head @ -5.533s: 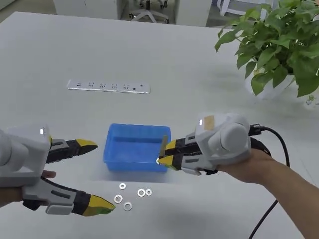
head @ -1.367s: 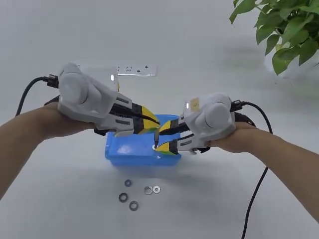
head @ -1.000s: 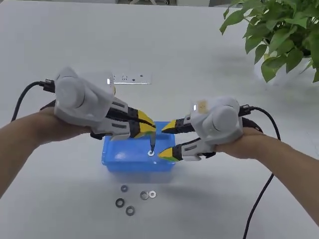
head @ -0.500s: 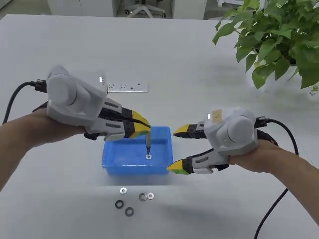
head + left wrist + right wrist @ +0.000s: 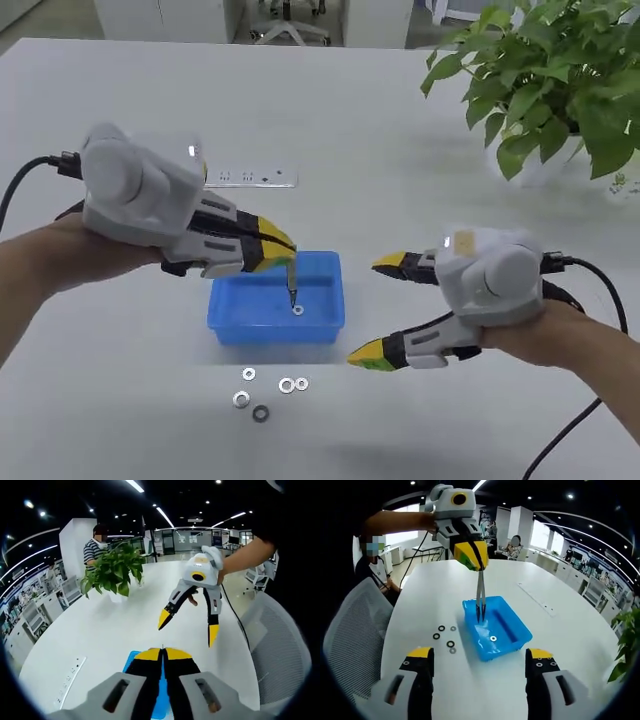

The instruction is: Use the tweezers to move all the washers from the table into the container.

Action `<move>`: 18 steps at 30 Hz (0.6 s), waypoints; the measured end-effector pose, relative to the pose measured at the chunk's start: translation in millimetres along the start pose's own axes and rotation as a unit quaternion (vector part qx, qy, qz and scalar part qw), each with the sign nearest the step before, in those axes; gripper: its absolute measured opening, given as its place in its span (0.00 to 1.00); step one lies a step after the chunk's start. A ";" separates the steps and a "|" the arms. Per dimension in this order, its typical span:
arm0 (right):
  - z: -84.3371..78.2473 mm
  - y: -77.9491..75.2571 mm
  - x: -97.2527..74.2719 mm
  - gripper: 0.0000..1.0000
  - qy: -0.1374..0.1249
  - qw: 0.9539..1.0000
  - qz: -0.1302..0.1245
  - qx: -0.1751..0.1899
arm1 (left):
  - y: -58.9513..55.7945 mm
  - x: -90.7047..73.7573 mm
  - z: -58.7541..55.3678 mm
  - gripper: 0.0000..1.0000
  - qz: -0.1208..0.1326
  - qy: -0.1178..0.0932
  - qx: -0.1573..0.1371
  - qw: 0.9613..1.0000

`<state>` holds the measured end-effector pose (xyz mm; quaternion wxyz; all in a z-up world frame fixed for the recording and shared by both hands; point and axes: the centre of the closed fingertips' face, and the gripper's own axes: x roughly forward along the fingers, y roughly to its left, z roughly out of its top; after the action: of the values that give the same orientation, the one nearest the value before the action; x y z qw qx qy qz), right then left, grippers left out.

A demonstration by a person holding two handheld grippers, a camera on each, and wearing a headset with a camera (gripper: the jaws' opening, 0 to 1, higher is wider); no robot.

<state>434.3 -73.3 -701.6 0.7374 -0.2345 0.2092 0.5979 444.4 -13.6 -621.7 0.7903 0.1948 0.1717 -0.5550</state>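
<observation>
Right gripper view: left gripper (image 5: 476,564) clamps slim metal tweezers (image 5: 480,597), right gripper (image 5: 480,653) gapes empty; small flat metal washers (image 5: 450,643) (light, slippery, I'd judge) need pinching across one rim.

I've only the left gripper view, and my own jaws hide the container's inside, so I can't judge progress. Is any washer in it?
Observer: Yes, one washer lies flat on the floor of the blue container.
Operator: How many are on the table?
Observer: Five washers, loosely grouped beside the container's long wall, apart from it.
Operator: Do the tweezers carry one?
Observer: No; the tweezers hang over the container with bare tips.
</observation>
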 end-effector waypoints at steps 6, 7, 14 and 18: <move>-1.4 9.9 -4.2 0.85 -0.008 1.000 -0.007 0.012 | -10.3 -1.8 -1.8 0.05 -0.004 0.001 0.000 1.000; -2.0 11.4 -4.5 0.85 -0.007 1.000 -0.007 0.014 | -11.6 -2.1 -2.1 0.05 -0.005 0.001 -0.001 1.000; -3.7 22.1 -5.7 0.91 -0.012 1.000 -0.009 0.025 | -23.3 -3.0 -3.9 0.05 -0.008 -0.001 -0.004 1.000; -6.8 30.5 -5.2 0.96 -0.007 1.000 -0.005 0.025 | -28.3 -1.9 -5.8 0.05 -0.011 0.000 -0.003 1.000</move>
<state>403.3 -76.1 -707.0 0.7477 -0.2127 0.2181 0.5900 416.7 -17.9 -629.2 0.7847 0.1905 0.1754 -0.5632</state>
